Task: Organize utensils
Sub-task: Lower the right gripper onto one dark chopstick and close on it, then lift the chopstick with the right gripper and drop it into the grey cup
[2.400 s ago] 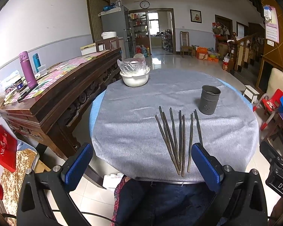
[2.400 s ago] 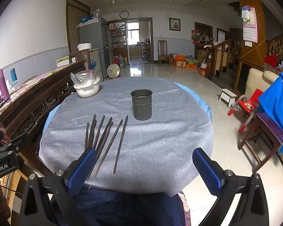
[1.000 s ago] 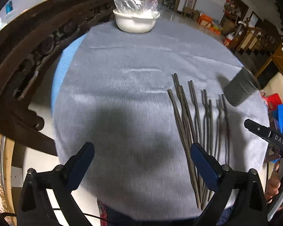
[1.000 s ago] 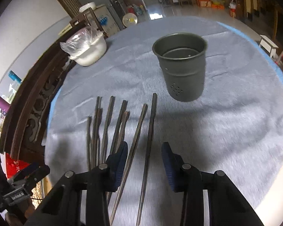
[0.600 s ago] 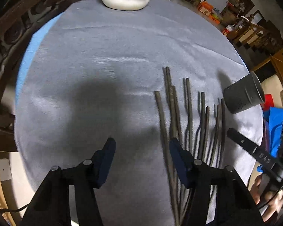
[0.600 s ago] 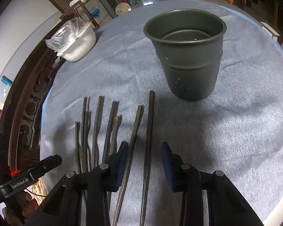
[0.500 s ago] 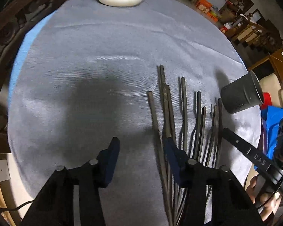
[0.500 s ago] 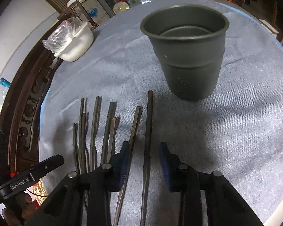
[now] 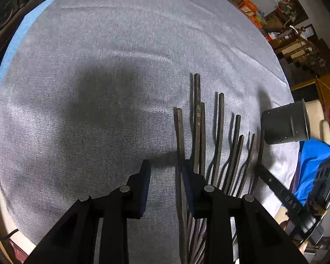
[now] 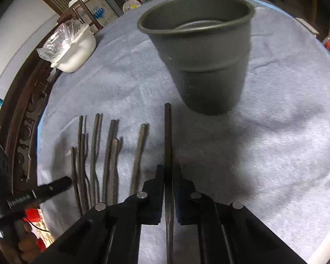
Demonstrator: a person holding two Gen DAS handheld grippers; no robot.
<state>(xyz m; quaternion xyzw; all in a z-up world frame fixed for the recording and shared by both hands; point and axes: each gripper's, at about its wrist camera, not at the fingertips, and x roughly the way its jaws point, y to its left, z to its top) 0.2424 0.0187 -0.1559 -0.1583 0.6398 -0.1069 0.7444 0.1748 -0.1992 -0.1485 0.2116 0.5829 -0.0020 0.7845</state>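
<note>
Several dark chopsticks [image 9: 217, 132] lie side by side on the grey tablecloth [image 9: 99, 77]. My left gripper [image 9: 166, 171] is low over the cloth, jaws part open, with the leftmost chopstick [image 9: 180, 136] just inside its right finger. My right gripper [image 10: 169, 176] is shut on the rightmost chopstick [image 10: 168, 136], which points at the dark metal holder cup [image 10: 200, 50] standing upright just beyond it. The cup also shows at the right in the left wrist view [image 9: 286, 125]. The other chopsticks [image 10: 99, 154] lie to the left of the right gripper.
A white bowl [image 10: 73, 50] covered with clear plastic stands at the far left of the table, next to a dark carved wooden sideboard [image 10: 22, 132]. The round table's edge curves close on the right [image 10: 327, 231]. A blue cloth [image 9: 312, 165] hangs beyond the table.
Both grippers dropped toward the table and narrowed. The right one closed around the rightmost chopstick and moved nearer the cup. The left one came up against the leftmost chopstick.
</note>
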